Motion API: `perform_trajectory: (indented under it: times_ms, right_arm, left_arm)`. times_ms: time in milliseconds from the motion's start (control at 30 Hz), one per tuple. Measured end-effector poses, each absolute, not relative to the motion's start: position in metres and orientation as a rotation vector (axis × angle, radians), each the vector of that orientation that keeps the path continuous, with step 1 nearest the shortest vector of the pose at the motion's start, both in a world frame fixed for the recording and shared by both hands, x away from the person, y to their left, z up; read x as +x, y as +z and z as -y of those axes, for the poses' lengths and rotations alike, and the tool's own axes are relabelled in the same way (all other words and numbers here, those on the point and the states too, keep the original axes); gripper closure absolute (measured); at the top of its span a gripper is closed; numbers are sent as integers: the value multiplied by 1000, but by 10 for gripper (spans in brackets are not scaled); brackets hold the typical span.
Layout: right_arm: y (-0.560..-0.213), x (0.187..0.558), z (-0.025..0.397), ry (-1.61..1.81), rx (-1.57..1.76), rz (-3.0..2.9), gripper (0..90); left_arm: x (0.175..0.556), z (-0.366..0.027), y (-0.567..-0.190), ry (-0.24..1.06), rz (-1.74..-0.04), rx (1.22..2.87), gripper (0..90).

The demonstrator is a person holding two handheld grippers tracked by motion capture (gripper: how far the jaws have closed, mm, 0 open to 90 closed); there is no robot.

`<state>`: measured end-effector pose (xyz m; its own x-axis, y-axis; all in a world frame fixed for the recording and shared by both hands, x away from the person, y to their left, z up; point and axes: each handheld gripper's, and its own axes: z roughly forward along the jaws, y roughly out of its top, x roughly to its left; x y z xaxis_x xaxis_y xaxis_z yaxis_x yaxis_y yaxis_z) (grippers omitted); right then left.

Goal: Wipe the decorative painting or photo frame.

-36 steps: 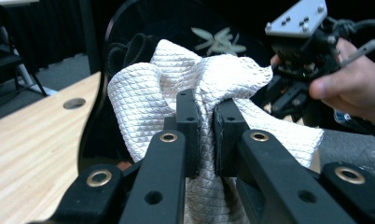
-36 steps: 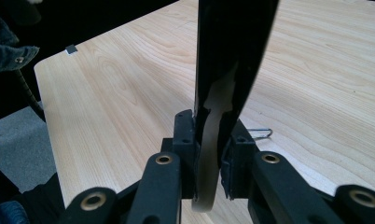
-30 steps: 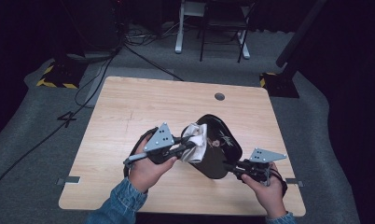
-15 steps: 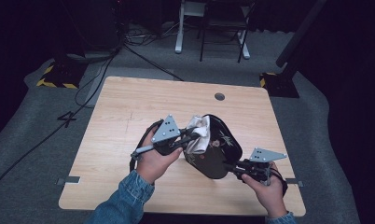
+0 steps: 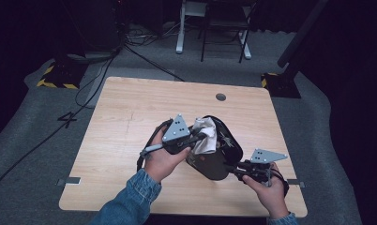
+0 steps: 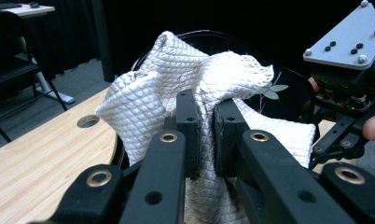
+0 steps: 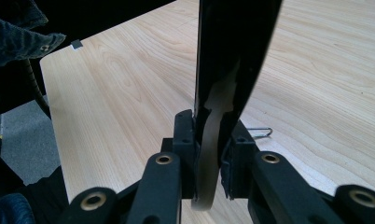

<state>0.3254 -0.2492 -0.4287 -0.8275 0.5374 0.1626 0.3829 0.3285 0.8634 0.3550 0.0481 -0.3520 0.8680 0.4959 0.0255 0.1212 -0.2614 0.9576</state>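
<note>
The left gripper [image 5: 201, 137] is clamping a white quilted cloth [image 5: 206, 136], its jaws closed on a fold of the fabric. The cloth is lying bunched against the black plate [image 5: 219, 161], spilling over the plate's upper face. The right gripper [image 5: 234, 169] is pinching the plate's near rim, jaws closed on the edge and holding the plate tilted above the wooden table [image 5: 130, 117]. A cable hole [image 5: 220, 97] is sitting well beyond the plate.

Wooden table [image 5: 130, 126] under black bowl [image 5: 224, 154]
</note>
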Motion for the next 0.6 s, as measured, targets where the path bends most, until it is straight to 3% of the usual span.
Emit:
perform_trajectory:
  times_ms: [600]
  right_arm:
    - [-429, 326, 250, 1512, 854, -2434, 789]
  left_arm:
    - [348, -22, -347, 349, -399, 1838, 832]
